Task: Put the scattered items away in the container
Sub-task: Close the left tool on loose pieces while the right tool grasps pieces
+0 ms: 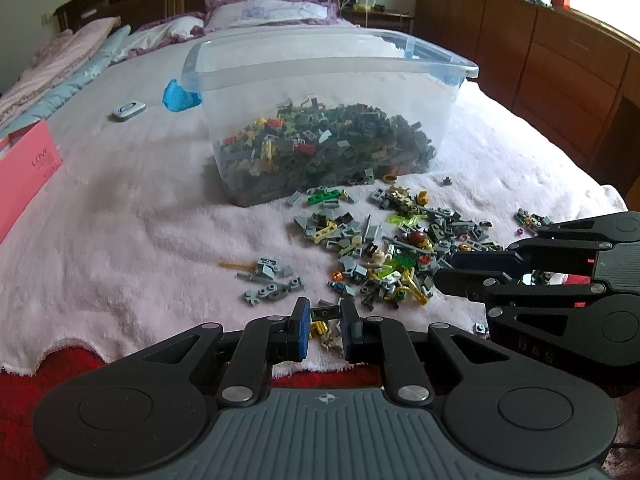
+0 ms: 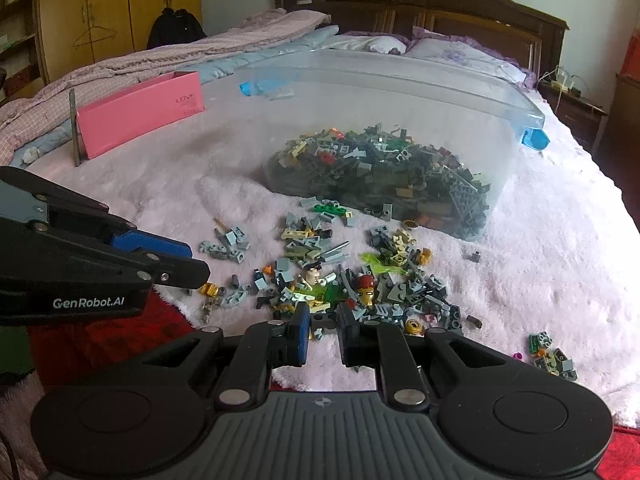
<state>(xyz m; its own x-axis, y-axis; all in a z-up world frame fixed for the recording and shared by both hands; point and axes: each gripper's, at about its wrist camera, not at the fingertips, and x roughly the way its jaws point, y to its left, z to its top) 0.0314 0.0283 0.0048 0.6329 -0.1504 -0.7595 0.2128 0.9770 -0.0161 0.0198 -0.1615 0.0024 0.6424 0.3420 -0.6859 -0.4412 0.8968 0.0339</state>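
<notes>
Loads of small bricks [image 2: 344, 276] spread over the pink blanket [image 1: 132, 216] on the bed, just in front of the clear bin [image 1: 320, 120]. Bin already holding a deep heap of the same stuff, so clearly partway through, with plenty left outside. Also a little stray clump [image 2: 554, 356] off to the right of the main scatter, near the blanket edge.

Key bit for whatever comes next: scatter sits between both tongs and the bin, bin straight ahead and a bit beyond the pile. No single long axis to the mess, more of a loose patch running left to right along the bin's front wall, though a few thin rod pieces [image 2: 336, 248] lie at odd angles.

Left tongs [image 1: 325, 330] down at the near-left edge of the pile, fingers partly apart, with a dark grey piece [image 1: 325, 313] sitting right in the gap. Looks pinched, or about to be, but hard to say whether the pads really touch it. A yellow bit [image 1: 317, 330] and a tan bit lie just below.

Right tongs [image 2: 323, 330] low over the near middle of the pile, similar narrow gap, a dark piece [image 2: 322, 322] between the fingers too. Same doubt about real contact.

Right seems nearer the thick part of the scatter; left nearer the grey cluster [image 1: 272, 284] off to the side.
</notes>
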